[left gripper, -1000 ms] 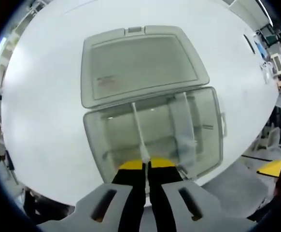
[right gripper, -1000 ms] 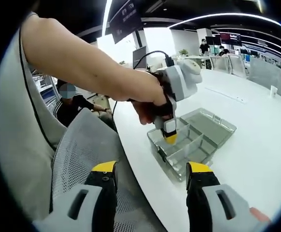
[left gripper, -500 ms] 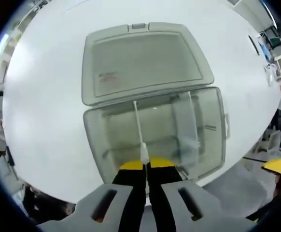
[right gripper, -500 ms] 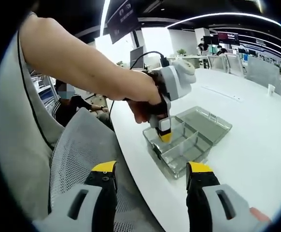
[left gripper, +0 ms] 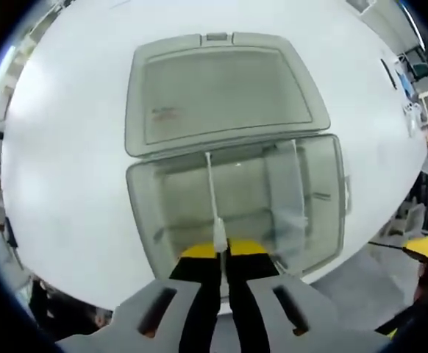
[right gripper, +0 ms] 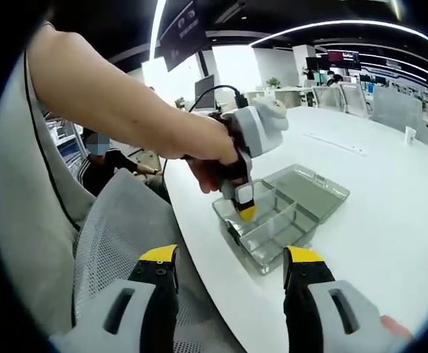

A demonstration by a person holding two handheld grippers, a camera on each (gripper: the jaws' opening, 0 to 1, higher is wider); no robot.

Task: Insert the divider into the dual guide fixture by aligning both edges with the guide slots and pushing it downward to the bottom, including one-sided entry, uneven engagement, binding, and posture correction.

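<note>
Divider point(left gripper: 212, 193) pinched edge-on between the closed yellow-tipped jaws of the left gripper point(left gripper: 223, 248), standing in the clear fixture box point(left gripper: 148, 213) on the white table point(left gripper: 67, 147), box lid point(left gripper: 218, 92) lying open, right gripper point(right gripper: 230, 257) held wide apart and empty beside a mesh chair point(right gripper: 118, 228).

My divider point(left gripper: 212, 193) stands inside the storage box point(left gripper: 149, 220) on the bench point(left gripper: 67, 147); its open lid point(left gripper: 218, 92) lies behind.
</note>
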